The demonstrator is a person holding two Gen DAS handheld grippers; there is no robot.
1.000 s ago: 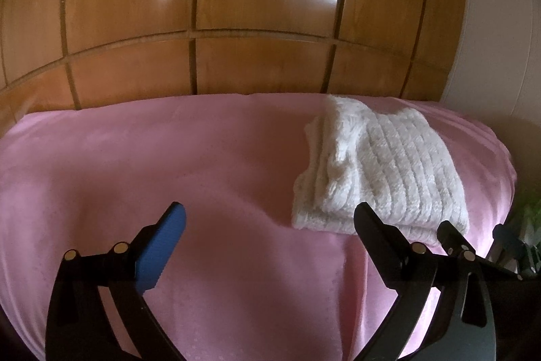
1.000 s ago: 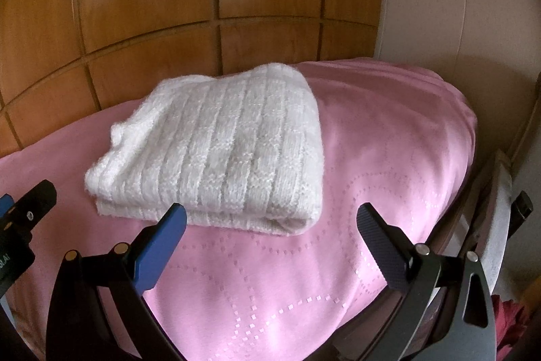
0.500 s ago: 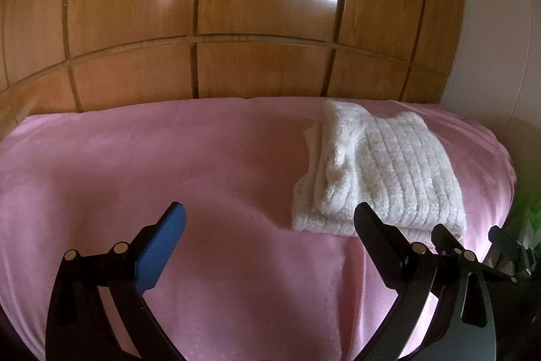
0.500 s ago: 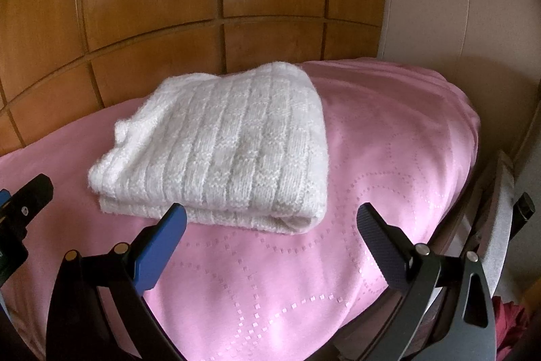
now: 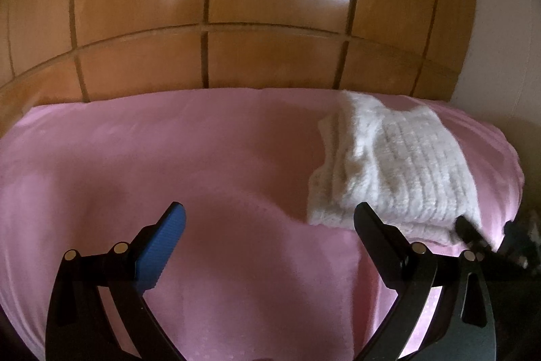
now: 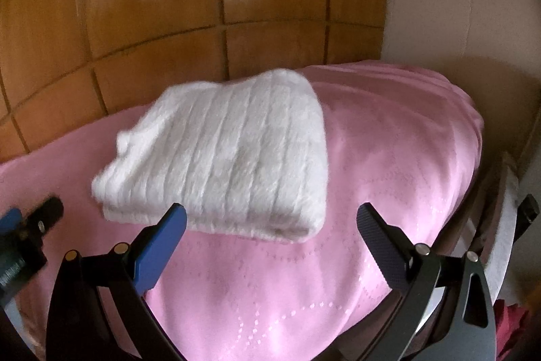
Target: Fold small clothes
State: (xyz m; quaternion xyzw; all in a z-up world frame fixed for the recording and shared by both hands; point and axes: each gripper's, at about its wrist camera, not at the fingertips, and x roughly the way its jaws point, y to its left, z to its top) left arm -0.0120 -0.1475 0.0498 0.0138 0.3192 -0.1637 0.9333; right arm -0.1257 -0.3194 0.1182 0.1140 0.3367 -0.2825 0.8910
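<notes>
While the white knitted garment [image 6: 223,154] lies folded on the pink bedspread [image 6: 389,158] and both the left gripper [image 5: 268,229] and right gripper [image 6: 270,225] are held spread and empty, the loose layers could be dragged open if a fingertip is snagged in the knit.

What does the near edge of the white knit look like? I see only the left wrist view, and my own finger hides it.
Observer: In the right wrist view, the white knit shows stacked layers along its near edge and lies flat on the pink cover.
Operator: Are the right tongs holding it?
Observer: No, the right tongs are open and grip nothing.
Operator: What is beyond the bed's right side?
Observer: A dark red item shows low in the corner; I cannot tell what it is.
</notes>
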